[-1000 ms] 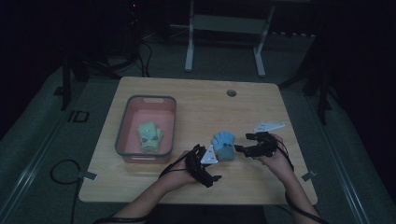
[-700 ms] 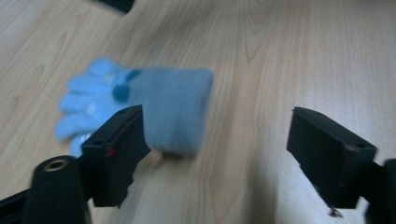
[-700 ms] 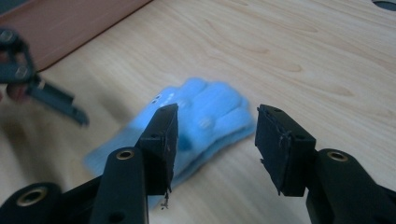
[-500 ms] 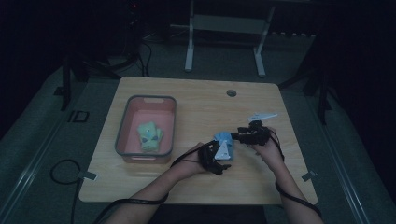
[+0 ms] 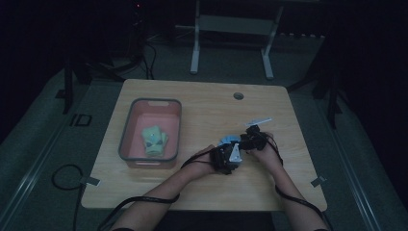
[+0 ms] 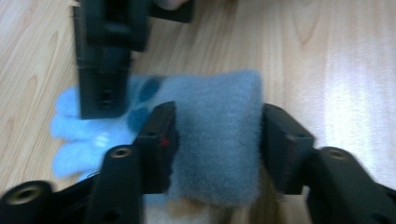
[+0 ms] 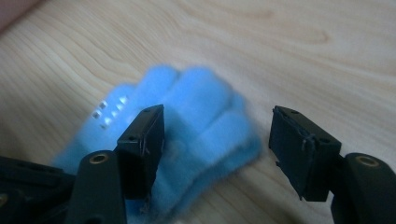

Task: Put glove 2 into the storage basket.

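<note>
Blue glove (image 5: 230, 140) flat on wooden table (image 5: 202, 106), right of centre, between both grippers and well apart from red bin (image 5: 129, 139) at table's left. Left gripper (image 6: 217, 140) clamped across grey-blue cuff (image 6: 219, 135), pads pressing either side, jaws just closed further onto it. Right gripper (image 7: 217, 149) at the finger end, jaws apart and just widened again; left pad over the blue fingers (image 7: 196, 107), right pad over bare wood, no squeeze visible. In high view both grippers nearly touching over the glove. Green glove (image 5: 154, 140) lying inside the bin. Small round hole (image 5: 238, 96) near table's far edge
</note>
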Tool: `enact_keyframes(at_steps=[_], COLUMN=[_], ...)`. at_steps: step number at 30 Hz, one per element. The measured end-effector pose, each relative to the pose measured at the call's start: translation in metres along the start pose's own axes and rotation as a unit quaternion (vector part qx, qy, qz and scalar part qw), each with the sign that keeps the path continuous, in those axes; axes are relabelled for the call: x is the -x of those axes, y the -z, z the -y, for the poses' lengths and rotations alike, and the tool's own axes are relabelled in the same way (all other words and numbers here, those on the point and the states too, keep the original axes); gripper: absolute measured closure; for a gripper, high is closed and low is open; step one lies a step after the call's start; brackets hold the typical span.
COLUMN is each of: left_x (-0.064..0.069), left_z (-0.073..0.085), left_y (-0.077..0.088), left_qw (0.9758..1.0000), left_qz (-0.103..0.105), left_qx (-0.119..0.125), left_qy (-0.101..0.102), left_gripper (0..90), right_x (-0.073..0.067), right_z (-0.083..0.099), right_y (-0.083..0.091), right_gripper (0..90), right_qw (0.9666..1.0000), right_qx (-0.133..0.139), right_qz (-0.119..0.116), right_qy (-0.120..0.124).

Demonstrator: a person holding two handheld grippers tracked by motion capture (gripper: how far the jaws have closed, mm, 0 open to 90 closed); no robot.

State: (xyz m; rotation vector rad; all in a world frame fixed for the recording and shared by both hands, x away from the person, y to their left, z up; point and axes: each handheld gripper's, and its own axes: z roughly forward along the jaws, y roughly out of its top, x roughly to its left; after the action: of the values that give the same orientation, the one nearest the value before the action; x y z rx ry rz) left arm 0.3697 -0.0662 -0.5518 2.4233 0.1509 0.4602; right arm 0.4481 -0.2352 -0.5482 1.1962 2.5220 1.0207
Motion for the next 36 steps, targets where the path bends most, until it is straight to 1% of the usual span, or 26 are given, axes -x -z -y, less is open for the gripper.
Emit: enact_keyframes(at_steps=[2,3,5,8,9,10,13,15,17,19,22,24,26,28,29,30,31,32,36], left_x=[-0.001,-0.002,-0.002,-0.002,-0.003,-0.003,-0.005,-0.006,-0.006,-0.008,-0.009,-0.010,-0.011,-0.011,-0.014,-0.014,-0.015,-0.015,-0.018], left_z=[0.000,-0.001,0.000,0.001,0.001,0.001,0.002,0.002,0.002,0.000,-0.005,-0.007,-0.010,-0.010,-0.014,-0.016,-0.017,-0.017,-0.022], left_y=[0.000,0.000,0.000,0.001,0.002,0.002,0.004,0.005,0.005,0.010,0.018,0.023,0.029,0.029,0.037,0.040,0.042,0.042,0.056], left_qw=[1.0000,1.0000,1.0000,1.0000,0.9999,0.9999,0.9997,0.9998,0.9998,0.9997,0.9998,0.9998,0.9998,0.9998,0.9998,0.9998,0.9999,0.9999,0.9999], left_qz=[0.000,0.003,0.002,0.001,0.001,0.002,0.008,0.010,0.010,0.011,0.007,0.008,0.003,0.003,0.003,0.005,0.000,0.000,-0.006], left_qx=[-0.002,-0.005,-0.005,-0.003,-0.003,-0.002,-0.001,-0.002,-0.002,-0.005,-0.008,-0.005,-0.008,-0.008,-0.010,-0.012,-0.013,-0.013,-0.008], left_qy=[0.001,0.004,0.005,0.009,0.011,0.013,0.021,0.018,0.018,0.023,0.017,0.020,0.016,0.016,0.015,0.013,0.011,0.011,0.010], left_gripper=[55.1,57.4,61.2,67.3,69.3,70.7,73.0,74.3,74.7,75.5,75.6,75.6,75.6,75.6,75.6,75.6,75.6,75.5,75.6], right_x=[-0.001,-0.001,-0.005,-0.008,-0.008,-0.008,-0.008,-0.010,-0.011,-0.013,-0.015,-0.016,-0.017,-0.018,-0.021,-0.022,-0.022,-0.022,-0.027], right_z=[0.001,0.001,0.001,0.001,0.001,0.001,0.001,0.000,-0.001,-0.003,-0.007,-0.009,-0.012,-0.014,-0.018,-0.020,-0.022,-0.022,-0.031], right_y=[-0.001,0.000,-0.001,0.000,0.000,0.000,-0.001,-0.001,-0.001,0.000,0.003,0.007,0.011,0.013,0.017,0.020,0.022,0.022,0.032], right_gripper=[35.4,36.0,38.4,49.2,55.9,62.7,70.8,73.9,74.9,77.1,78.0,78.4,78.7,78.7,79.1,79.2,79.3,79.3,79.9], right_qw=[1.0000,1.0000,0.9998,0.9998,0.9998,0.9996,0.9991,0.9990,0.9990,0.9991,0.9991,0.9990,0.9988,0.9989,0.9987,0.9987,0.9985,0.9985,0.9983], right_qx=[0.003,0.001,-0.003,-0.006,-0.006,-0.007,-0.010,-0.016,-0.018,-0.019,-0.009,-0.006,-0.002,0.002,0.006,0.010,0.012,0.012,0.022], right_qz=[-0.001,0.003,0.009,-0.002,-0.009,-0.024,-0.042,-0.041,-0.040,-0.037,-0.040,-0.044,-0.049,-0.047,-0.050,-0.050,-0.053,-0.053,-0.055], right_qy=[-0.001,0.003,0.019,0.019,0.016,0.014,-0.001,-0.007,-0.009,-0.008,-0.007,-0.008,-0.007,-0.004,-0.002,-0.003,-0.002,-0.002,0.003])
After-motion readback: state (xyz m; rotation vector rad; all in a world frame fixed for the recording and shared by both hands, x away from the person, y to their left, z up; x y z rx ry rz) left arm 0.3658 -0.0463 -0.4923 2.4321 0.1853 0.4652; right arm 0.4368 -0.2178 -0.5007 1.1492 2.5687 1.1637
